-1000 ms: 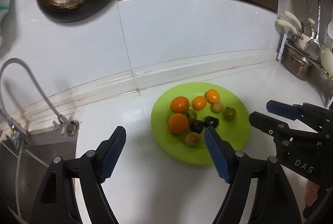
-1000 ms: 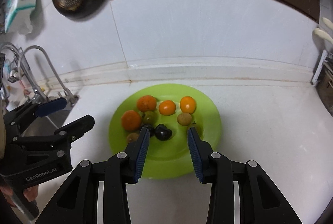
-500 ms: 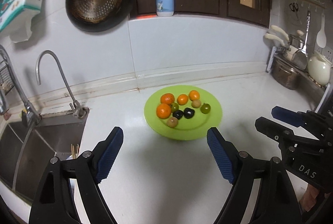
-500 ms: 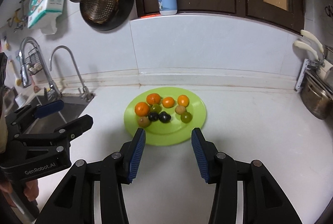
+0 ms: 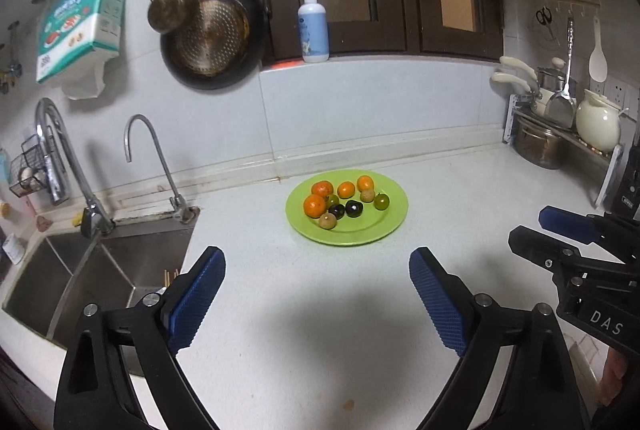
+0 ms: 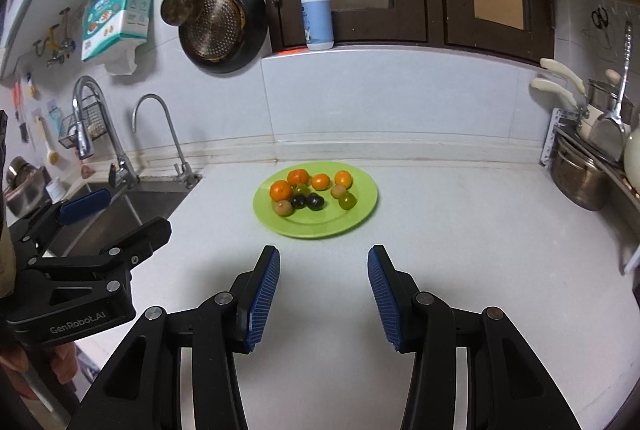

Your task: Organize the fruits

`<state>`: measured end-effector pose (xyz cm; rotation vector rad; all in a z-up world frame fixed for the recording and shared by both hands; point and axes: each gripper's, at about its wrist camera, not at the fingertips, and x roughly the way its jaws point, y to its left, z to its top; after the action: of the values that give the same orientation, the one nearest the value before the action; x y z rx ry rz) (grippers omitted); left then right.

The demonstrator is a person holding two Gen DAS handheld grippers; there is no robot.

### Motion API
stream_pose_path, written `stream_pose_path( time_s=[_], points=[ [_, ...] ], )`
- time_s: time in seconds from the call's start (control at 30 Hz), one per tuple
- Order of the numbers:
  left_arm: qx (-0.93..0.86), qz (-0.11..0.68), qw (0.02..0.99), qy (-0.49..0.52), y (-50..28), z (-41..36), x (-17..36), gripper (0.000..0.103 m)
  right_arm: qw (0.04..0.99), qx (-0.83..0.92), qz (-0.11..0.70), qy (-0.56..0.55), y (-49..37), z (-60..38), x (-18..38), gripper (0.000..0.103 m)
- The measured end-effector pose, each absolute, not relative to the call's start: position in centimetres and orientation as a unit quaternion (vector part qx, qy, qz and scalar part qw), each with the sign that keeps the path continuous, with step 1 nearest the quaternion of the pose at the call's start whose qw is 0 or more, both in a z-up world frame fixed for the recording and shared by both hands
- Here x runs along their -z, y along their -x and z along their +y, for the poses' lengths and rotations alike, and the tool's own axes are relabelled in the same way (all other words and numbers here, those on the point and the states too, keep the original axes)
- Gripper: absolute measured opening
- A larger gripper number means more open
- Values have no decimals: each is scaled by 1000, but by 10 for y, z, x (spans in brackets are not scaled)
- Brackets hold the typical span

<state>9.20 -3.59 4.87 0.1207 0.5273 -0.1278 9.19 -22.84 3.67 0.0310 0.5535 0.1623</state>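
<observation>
A green plate (image 5: 384,228) (image 6: 360,214) sits on the white counter near the back wall. It holds several small fruits: oranges (image 5: 314,205) (image 6: 281,190), two dark plums (image 5: 354,208) (image 6: 315,201), green ones (image 5: 381,201) (image 6: 347,201) and brownish ones (image 5: 327,220) (image 6: 283,208). My left gripper (image 5: 316,276) is open and empty, well in front of the plate. My right gripper (image 6: 324,270) is open and empty, also in front of the plate. Each gripper shows at the edge of the other's view.
A steel sink (image 5: 80,270) with two faucets (image 5: 160,158) lies at the left. A dish rack with pots (image 5: 540,146) and a cream jug (image 5: 598,124) stands at the right. A pan (image 5: 212,38) hangs on the wall; a soap bottle (image 5: 313,26) stands on the ledge.
Both grippers have pulled back from the plate and risen, so the plate looks smaller and farther. The right gripper's jaws have opened wider. The fruits have not moved.
</observation>
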Motion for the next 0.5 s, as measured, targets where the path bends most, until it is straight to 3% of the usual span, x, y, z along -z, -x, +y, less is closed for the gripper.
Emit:
stream_pose_path(
  time_s=[0.5],
  points=[
    [49, 229, 970, -67, -36, -33, -62, 100, 961, -85, 262, -18, -39, -230, -42, 47]
  ],
)
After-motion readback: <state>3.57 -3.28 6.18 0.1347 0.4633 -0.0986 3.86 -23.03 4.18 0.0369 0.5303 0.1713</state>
